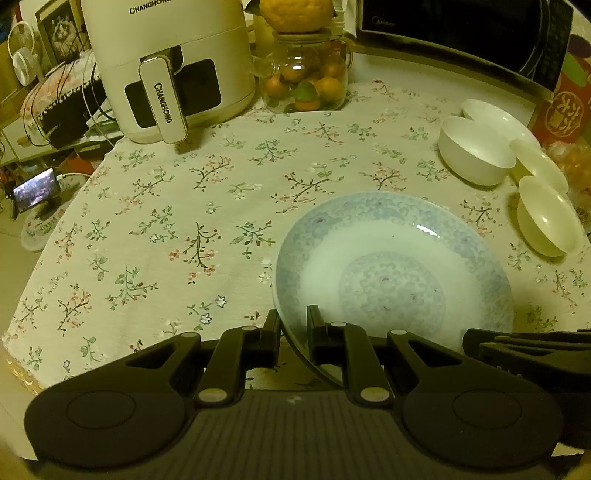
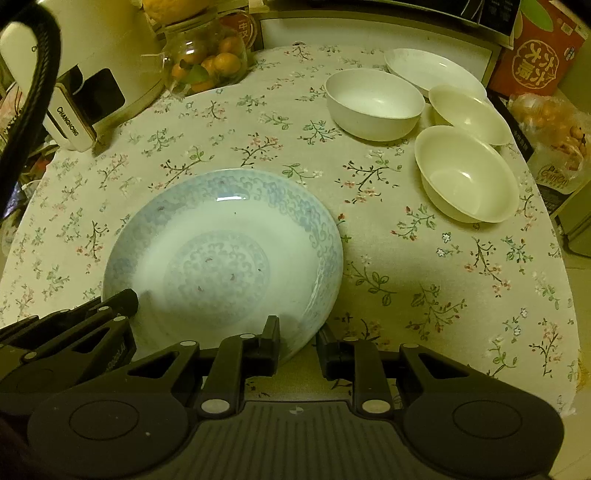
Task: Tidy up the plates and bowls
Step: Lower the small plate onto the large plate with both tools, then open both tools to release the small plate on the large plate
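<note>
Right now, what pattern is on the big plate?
Pale blue scrollwork on the big plate: a rim band and centre medallion, clearest in the right wrist view.

Blue-patterned plate (image 2: pixel 221 254) near four white bowls (image 2: pixel 373 101) on the tablecloth.

A floral tablecloth (image 1: pixel 166 221) covers the table under dim yellowish light. Behind it stand a white air fryer (image 1: pixel 166 66) and a microwave (image 1: pixel 461 33).

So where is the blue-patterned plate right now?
The blue-patterned plate sits on the floral tablecloth at the near edge, left of the white bowls, with both tools, left tool and right tool, at its near rim.
</note>
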Demonstrator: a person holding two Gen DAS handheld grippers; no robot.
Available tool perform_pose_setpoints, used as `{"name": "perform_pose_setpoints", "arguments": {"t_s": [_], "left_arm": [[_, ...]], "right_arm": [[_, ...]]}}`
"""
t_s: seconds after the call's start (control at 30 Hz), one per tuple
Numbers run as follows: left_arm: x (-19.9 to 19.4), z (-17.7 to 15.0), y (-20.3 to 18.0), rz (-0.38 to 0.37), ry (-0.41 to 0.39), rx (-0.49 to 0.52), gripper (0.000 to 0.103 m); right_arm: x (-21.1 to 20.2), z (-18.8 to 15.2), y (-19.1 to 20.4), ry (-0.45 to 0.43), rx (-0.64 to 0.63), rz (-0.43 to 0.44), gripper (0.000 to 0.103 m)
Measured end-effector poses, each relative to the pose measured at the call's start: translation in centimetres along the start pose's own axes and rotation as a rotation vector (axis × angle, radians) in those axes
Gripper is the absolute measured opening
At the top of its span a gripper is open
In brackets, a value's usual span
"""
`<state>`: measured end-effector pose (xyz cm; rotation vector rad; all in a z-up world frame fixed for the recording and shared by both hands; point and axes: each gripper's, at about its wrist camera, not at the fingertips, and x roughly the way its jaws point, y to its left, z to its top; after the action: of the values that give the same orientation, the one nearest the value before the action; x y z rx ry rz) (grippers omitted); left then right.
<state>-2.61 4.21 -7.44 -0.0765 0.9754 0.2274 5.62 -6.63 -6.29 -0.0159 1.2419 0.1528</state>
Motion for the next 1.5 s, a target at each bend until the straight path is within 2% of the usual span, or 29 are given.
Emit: {"name": "perform_pose_setpoints", "arguments": {"t_s": [0.37,0.9,1.03,1.23,1.3,1.47,1.5], "left_arm": [[0.4,-0.4,-0.3,0.034,0.002,0.012,0.012],[0.5,-0.2,0.2,0.013,0.013,-0.008,0.013],[0.3,0.1,0.6,0.004,0.012,-0.026,0.018],[0.1,0.7,1.4,-0.029,0.028,-0.071,0.024],[-0.4,1.2,1.7,-0.040,0.015,-0.079,0.031],[-1.3,2.5,1.8,-0.055,-0.020,-0.096,0.057],[-1.4,2.8,1.7,-0.063,-0.019,-0.097,0.059]], "right_arm": [[0.3,-0.3,0.3,-0.002,-0.005,-0.025,0.022],[0.5,-0.2,0.0,0.004,0.005,-0.009,0.023],[0.4,0.0,-0.4,-0.001,0.017,0.005,0.023],[0.2,0.4,-1.2,-0.018,0.033,-0.011,0.031],[-0.2,0.6,-1.9,-0.028,0.054,-0.006,0.036],[-1.7,1.6,-3.6,-0.073,0.113,0.051,0.046],[-1.9,1.7,-3.8,-0.077,0.120,0.059,0.047]]}}
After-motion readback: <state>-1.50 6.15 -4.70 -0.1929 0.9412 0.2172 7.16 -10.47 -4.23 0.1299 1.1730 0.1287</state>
